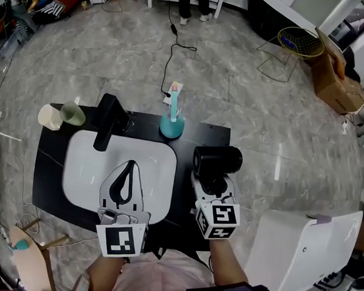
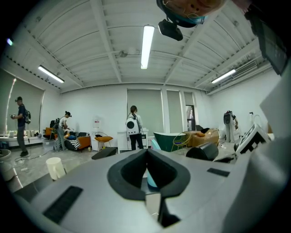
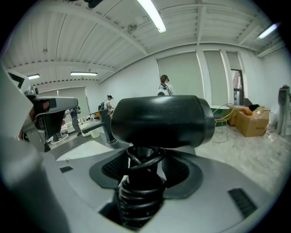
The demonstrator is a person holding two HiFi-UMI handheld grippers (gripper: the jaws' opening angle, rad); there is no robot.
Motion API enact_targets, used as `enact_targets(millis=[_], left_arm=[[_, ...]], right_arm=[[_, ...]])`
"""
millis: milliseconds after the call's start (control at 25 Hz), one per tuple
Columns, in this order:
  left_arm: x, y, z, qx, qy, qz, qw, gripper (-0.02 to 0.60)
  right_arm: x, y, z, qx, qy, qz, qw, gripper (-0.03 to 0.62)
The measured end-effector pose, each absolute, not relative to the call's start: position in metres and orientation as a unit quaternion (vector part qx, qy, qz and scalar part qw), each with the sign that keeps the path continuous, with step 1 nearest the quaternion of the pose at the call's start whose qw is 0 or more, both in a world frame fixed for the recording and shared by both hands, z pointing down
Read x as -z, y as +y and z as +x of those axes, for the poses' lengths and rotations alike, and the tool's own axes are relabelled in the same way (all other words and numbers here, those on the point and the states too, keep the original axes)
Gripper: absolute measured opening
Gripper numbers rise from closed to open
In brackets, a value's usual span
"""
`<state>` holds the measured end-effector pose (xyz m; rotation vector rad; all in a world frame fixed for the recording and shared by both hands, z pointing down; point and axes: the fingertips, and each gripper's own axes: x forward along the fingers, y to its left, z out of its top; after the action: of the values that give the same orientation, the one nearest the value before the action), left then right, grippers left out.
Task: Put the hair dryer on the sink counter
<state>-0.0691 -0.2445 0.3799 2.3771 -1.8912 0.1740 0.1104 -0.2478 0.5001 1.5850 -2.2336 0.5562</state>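
Clamping the handle of a black, barrel-bodied plastic hair dryer (image 3: 159,120), ribbed black pads (image 3: 178,169) of the right gripper (image 3: 145,166) press in from both sides. A black coiled cord (image 3: 136,195) is bunched around the handle between the jaws. Barrel lies crosswise above the jaws.

Head view: dryer (image 1: 218,160) sits over the right end of the black rectangular sink counter (image 1: 207,134), its barrel jutting past the counter's right edge. Cannot tell whether it rests on the top or is held just above.

Left gripper (image 2: 146,157): jaw tips pressed together, nothing between them. It hangs over the white rounded basin (image 1: 84,161), apart from the dryer.

Beyond: black angular faucet (image 1: 109,121) behind the basin; teal toothbrush holder (image 1: 171,127) just right of it; cream cup (image 1: 49,116) and pale green cup (image 1: 73,113) at the counter's far left corner.
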Motion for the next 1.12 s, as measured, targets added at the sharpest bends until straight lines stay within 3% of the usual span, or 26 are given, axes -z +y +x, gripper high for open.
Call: enact_targets(millis=[1120], left_arm=[[-0.406,-0.27,-0.064,-0.08,-0.626,0.773,0.07,0.009]], right_arm=[[-0.554,-0.275,0.111,-0.281,-0.772,0.534,0.2,0.244]])
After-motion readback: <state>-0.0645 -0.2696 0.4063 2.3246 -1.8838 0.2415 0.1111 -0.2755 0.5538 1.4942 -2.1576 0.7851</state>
